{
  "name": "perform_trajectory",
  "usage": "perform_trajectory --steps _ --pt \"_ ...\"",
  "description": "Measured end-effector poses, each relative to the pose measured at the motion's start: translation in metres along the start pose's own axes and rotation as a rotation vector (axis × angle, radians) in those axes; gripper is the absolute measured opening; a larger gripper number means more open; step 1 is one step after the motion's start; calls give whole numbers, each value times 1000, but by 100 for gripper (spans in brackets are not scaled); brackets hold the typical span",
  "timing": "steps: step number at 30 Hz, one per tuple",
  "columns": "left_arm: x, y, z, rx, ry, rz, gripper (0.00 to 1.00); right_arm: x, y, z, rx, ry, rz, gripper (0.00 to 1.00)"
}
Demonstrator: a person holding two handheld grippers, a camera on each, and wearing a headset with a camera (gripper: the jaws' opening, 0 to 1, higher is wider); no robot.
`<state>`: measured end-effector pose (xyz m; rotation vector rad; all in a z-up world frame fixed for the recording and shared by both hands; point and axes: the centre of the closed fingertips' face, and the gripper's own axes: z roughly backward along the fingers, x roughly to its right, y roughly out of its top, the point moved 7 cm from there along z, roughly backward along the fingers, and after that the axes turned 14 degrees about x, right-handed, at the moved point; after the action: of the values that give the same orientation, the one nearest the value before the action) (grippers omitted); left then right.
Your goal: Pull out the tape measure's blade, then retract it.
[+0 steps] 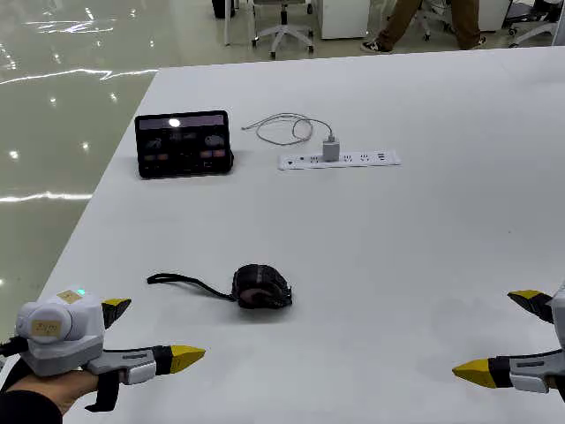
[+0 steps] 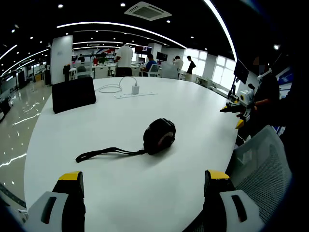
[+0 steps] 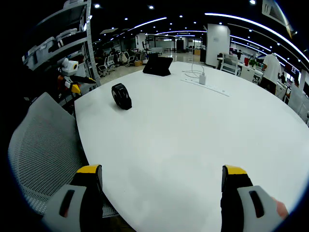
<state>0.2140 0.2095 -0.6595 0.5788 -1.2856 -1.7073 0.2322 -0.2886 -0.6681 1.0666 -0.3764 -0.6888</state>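
White table [image 1: 424, 265] in an open office. A tablet [image 1: 183, 144] and a power strip [image 1: 340, 160] sit at the far side, well apart from the work.

Tape measure [image 1: 262, 286]: lies on the table toward the near edge. Black case, no blade showing outside it, wrist strap [image 1: 181, 283] trailing to the left.

Left gripper [image 1: 161, 329]: jaws wide, nothing between them. It is near the tape measure but not touching, and faces it in the left gripper view.

Right gripper [image 1: 488, 333]: jaws wide, empty, well apart from the tape measure on the right.

Judgement: step 1 (pull out the blade) not begun; neither the case nor the blade is held.

Next move, likely: 1 gripper closes on the case to steady it and the other pinches the blade's end hook. The hook is too small to locate, so the approach must first settle which way it faces.
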Motion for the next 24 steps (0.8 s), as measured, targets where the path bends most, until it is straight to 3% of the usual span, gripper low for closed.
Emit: perform_trajectory --steps 24 --pt "0 3 1 15 -14 2 100 2 3 1 23 -5 5 100"
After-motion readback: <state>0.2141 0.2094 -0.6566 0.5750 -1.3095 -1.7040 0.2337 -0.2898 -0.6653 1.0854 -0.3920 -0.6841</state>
